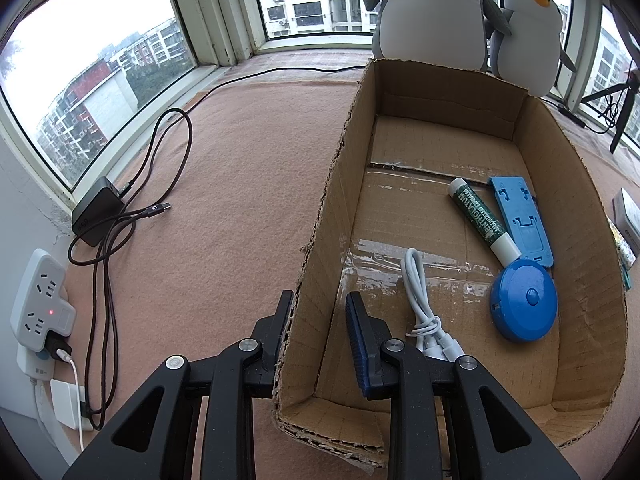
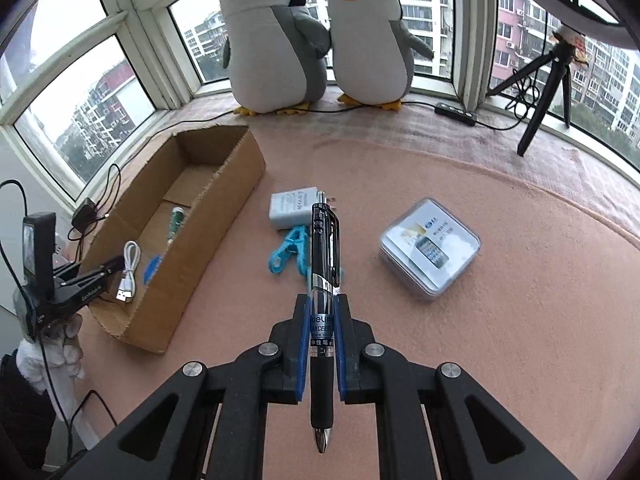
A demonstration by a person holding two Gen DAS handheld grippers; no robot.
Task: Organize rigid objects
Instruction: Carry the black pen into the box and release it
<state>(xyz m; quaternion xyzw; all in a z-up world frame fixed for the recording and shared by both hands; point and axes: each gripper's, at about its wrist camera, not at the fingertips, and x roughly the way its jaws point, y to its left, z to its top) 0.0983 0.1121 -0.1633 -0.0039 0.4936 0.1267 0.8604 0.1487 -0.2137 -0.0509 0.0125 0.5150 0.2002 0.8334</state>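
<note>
My left gripper [image 1: 318,304] is clamped on the side wall of the cardboard box [image 1: 580,216], which holds a blue tape measure [image 1: 523,300]. My right gripper [image 2: 323,308] grips a black pen [image 2: 324,276] above the pink mat [image 2: 500,340].

Two plush penguins [image 2: 316,40] sit at twelve o'clock by the window; a black tripod [image 2: 544,92] stands at two o'clock.

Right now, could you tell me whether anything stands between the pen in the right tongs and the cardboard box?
Nothing visible does: bare pink mat separates the black pen from the open cardboard box; the left tongs grip its near wall.
</note>
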